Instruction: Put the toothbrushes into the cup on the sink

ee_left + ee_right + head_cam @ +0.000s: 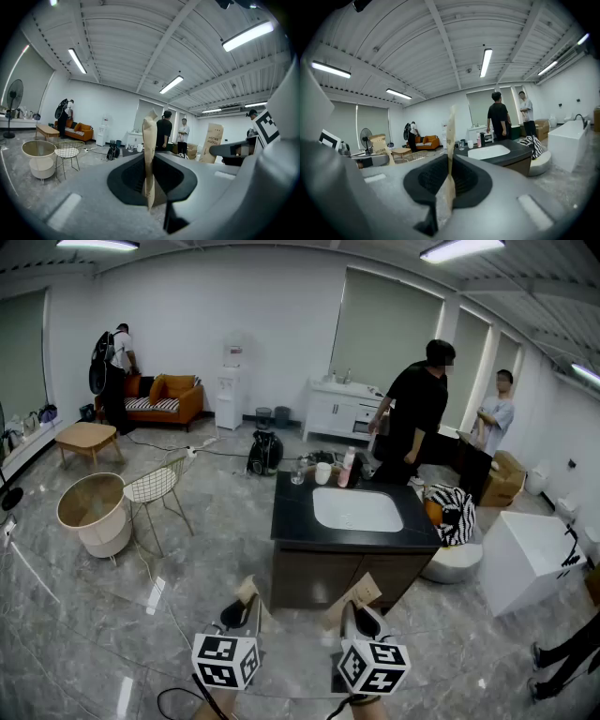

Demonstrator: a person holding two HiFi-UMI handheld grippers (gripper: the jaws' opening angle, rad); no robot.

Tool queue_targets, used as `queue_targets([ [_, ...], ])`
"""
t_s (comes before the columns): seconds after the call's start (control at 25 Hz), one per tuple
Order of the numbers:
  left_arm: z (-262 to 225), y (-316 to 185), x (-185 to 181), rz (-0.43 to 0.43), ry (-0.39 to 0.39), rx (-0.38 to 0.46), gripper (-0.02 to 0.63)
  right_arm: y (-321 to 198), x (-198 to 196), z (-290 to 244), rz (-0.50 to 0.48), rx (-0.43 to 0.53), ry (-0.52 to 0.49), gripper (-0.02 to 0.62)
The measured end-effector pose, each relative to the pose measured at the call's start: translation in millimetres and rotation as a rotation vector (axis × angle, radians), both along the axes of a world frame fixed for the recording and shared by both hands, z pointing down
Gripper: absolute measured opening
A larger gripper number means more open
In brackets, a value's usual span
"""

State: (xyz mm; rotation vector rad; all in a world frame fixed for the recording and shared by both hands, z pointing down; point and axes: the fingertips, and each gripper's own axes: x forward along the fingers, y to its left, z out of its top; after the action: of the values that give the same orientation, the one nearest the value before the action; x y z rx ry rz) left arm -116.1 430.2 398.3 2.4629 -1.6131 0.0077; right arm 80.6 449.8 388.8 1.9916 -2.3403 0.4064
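Each gripper is shut on a flat brown-paper toothbrush pack. In the head view my left gripper [244,607] holds its pack [247,590] upright at bottom centre, and my right gripper [356,607] holds a second pack [366,588] beside it. Both are well short of the black-topped sink island [291,521]. The white cup [322,472] stands on the counter's far edge. The left gripper view shows the left gripper [150,180] clamping its pack [149,150]. In the right gripper view the right gripper [449,183] clamps its pack [450,140], with the cup [470,144] far ahead.
A glass [297,474] and a pink bottle [347,468] flank the cup beside the white basin [357,509]. Two people [412,413] stand behind the island. A wire chair [155,488] and a round basket [94,512] are at left, a white tub [525,559] at right.
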Motion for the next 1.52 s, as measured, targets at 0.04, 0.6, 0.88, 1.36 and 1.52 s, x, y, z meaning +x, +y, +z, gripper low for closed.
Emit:
queue_targets([
  [0.04, 0.4, -0.3, 0.2, 0.001, -0.001, 0.000, 0.038, 0.0, 0.3, 0.1, 0.001, 0.000, 0.001, 0.023],
  [0.6, 10.1, -13.4, -10.4, 0.034, -0.003, -0.010, 0.038, -12.4, -14.6, 5.3, 0.008, -0.001, -0.033, 0.025],
  [0.88, 17.8, -21.6, -23.1, 0.035, 0.011, -0.032, 0.038, -19.5, -18.5, 11.6, 0.030, -0.021, -0.037, 0.025],
  [1.36, 25.8, -69.6, -19.2, 0.047, 0.002, -0.045, 0.038, -69.2, -11.3, 19.6, 0.048, -0.034, -0.058, 0.025],
  [1.52, 24.1, -97.4, -12.7, 0.048, 0.001, -0.036, 0.038, -96.4, -6.3, 15.8, 0.043, -0.020, -0.061, 0.025],
])
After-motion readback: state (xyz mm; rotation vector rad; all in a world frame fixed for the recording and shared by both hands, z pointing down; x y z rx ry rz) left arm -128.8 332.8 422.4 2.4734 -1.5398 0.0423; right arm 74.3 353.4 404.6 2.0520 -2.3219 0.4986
